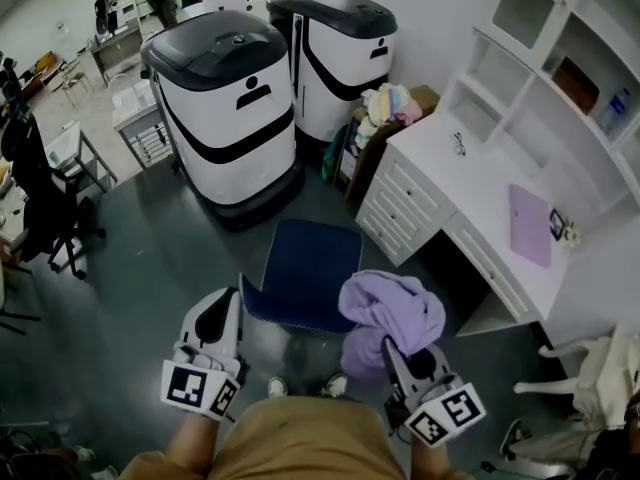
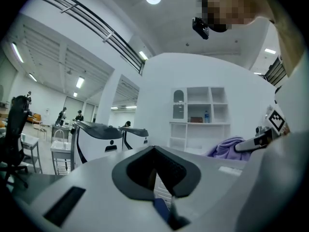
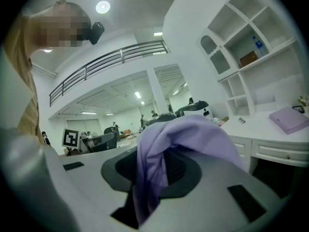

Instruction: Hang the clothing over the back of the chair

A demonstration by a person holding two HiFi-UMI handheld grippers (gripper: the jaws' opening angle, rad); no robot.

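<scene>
A lilac garment (image 1: 392, 311) hangs bunched from my right gripper (image 1: 398, 353), which is shut on it just right of the blue chair (image 1: 300, 271). In the right gripper view the cloth (image 3: 188, 134) drapes over and down between the jaws of the right gripper (image 3: 161, 151). My left gripper (image 1: 222, 315) hovers at the chair's left near edge, jaws together with nothing in them. In the left gripper view the left gripper (image 2: 154, 149) points level, a blue bit of the chair (image 2: 161, 209) shows below it, and the garment (image 2: 227, 148) is off to the right.
Two big white-and-black machines (image 1: 225, 108) (image 1: 335, 48) stand beyond the chair. A white desk (image 1: 440, 158) with drawers, shelves (image 1: 560, 58) and a purple folder (image 1: 530, 223) is on the right. A box of clothes (image 1: 390, 103), a black office chair (image 1: 45, 198) and a white chair (image 1: 590, 368) stand around.
</scene>
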